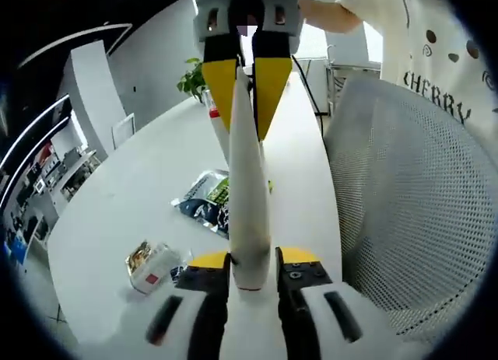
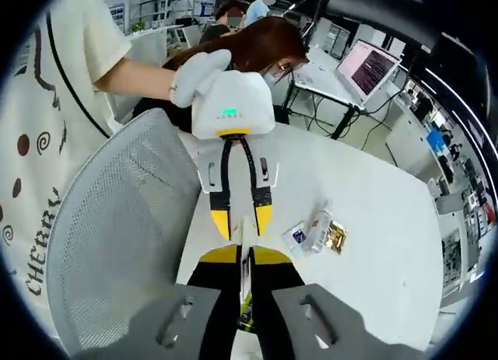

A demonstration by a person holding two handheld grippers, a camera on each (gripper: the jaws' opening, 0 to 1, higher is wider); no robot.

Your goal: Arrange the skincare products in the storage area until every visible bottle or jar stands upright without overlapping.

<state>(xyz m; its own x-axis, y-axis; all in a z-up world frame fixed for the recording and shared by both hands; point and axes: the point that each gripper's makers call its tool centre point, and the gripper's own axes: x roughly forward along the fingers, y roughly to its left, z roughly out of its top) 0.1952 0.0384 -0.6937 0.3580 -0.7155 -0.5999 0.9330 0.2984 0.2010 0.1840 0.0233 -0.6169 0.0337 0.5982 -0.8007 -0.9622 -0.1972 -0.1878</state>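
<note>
Both tools gripped the same long white tube (image 1: 247, 181) from opposite ends, held in the air above the table (image 1: 117, 220). The left tool (image 1: 250, 276) was clenched on its near end, and the right tool (image 1: 247, 84), facing it, was clenched on the far end; in the right gripper view the right tool (image 2: 247, 260) pinched the tube (image 2: 247, 235) with the left tool (image 2: 242, 220) opposite. The likely trouble was a tug between the two: if either hand pulled or twisted out of line, the smooth tube could slip from one grip, swing and drop onto the packets below, or off the table edge toward the mesh chair (image 1: 412, 204) just beside it. A narrow tube would also probably topple if set upright carelessly. The table was white, smooth and curved, carrying a dark green-and-white pouch (image 1: 206, 198) under the tube and a small clear packet with a red label (image 1: 149, 265) nearer the edge, well apart from each other. Beyond lay an open office with a potted plant (image 1: 191, 78), desks and a laptop (image 2: 369, 64).
</note>
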